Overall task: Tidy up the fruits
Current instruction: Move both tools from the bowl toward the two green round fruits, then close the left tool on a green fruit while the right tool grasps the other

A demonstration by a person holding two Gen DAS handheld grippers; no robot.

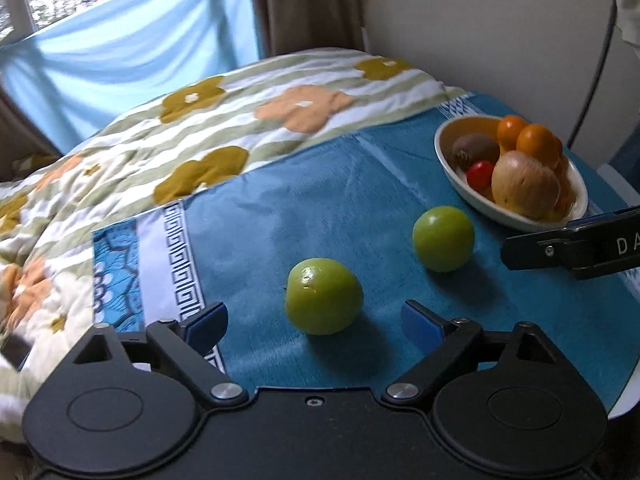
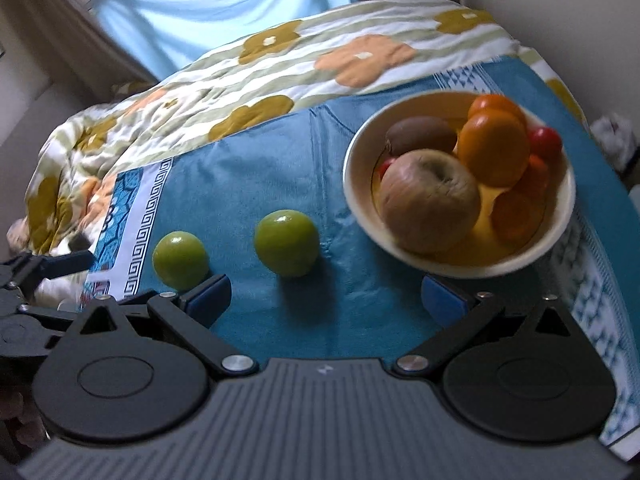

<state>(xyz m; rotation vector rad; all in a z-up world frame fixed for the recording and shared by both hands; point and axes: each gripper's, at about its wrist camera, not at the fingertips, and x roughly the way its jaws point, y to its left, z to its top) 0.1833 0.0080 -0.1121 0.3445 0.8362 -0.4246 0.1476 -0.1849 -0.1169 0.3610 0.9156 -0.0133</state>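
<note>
Two green fruits [image 1: 324, 295] [image 1: 443, 238] on blue cloth [image 1: 304, 208], nearer one before the wide-spread left tool [image 1: 315, 323]; filled bowl [image 1: 444, 152] beyond.

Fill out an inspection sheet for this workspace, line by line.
Surface: blue towel spread flat over a flowered quilt.
Job's things: two green fruits loose on the towel, the nearer one before the left gripper, the other closer to the bowl; the bowl holds an apple, a kiwi, oranges and small red fruits.
Clutter: nothing seen.
Grippers: left gripper jaws open, empty; right gripper jaws open, empty.
Cables: a thin dark cable along the wall.
Surroundings: light blue curtain, window, plain wall.
</note>
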